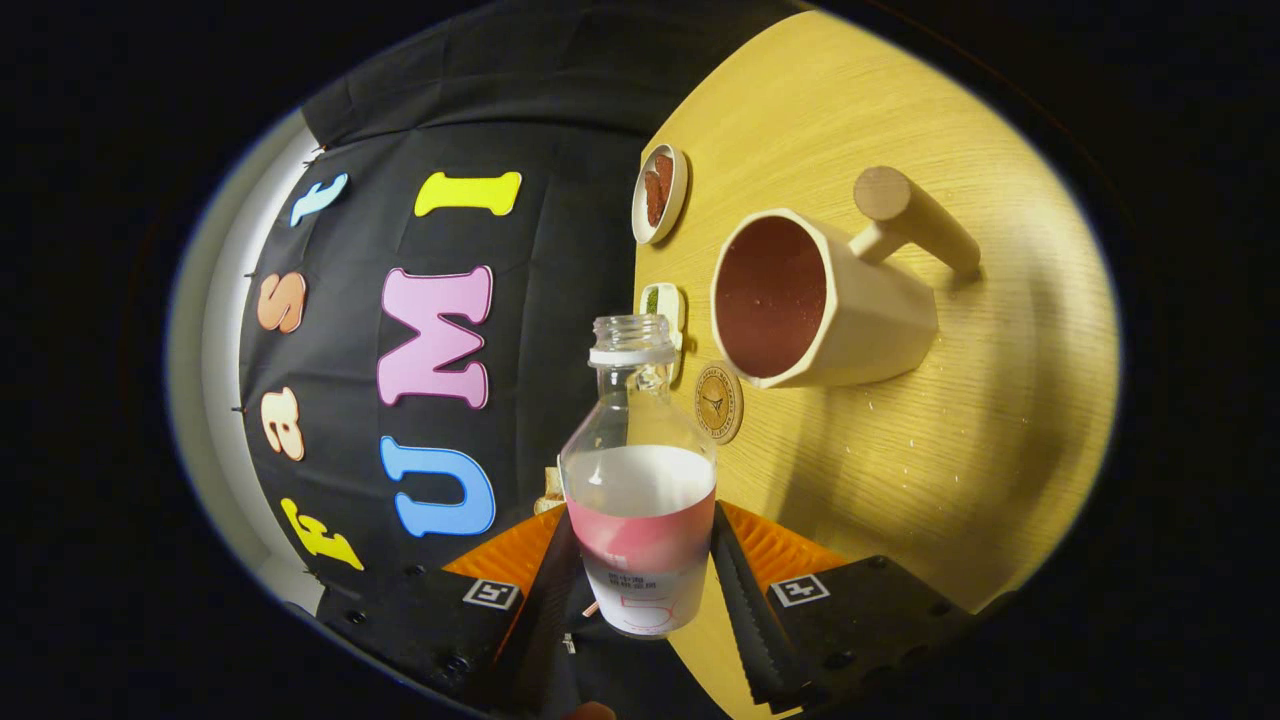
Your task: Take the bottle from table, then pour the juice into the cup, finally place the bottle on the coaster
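Spanning the right of the scene, a pale wood-grain bench [900,470] meets the black cloth booth wall [560,260] on the left. The hand-held gripper [640,570] is closed on an uncapped clear plastic bottle [638,480], both fingers pressing its pink-and-white label. Whitish juice fills its lower half. Beyond it are a round cork coaster [718,401] and a cream faceted cup [815,300] with a wooden handle.

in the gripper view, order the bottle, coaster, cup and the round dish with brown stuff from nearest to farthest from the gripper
1. bottle: held between the fingers of the gripper, uncapped.
2. coaster: on the table just beyond the bottle's shoulder.
3. cup: past the coaster, its opening turned toward the bottle mouth.
4. round dish: farthest, near the table edge by the black cloth.
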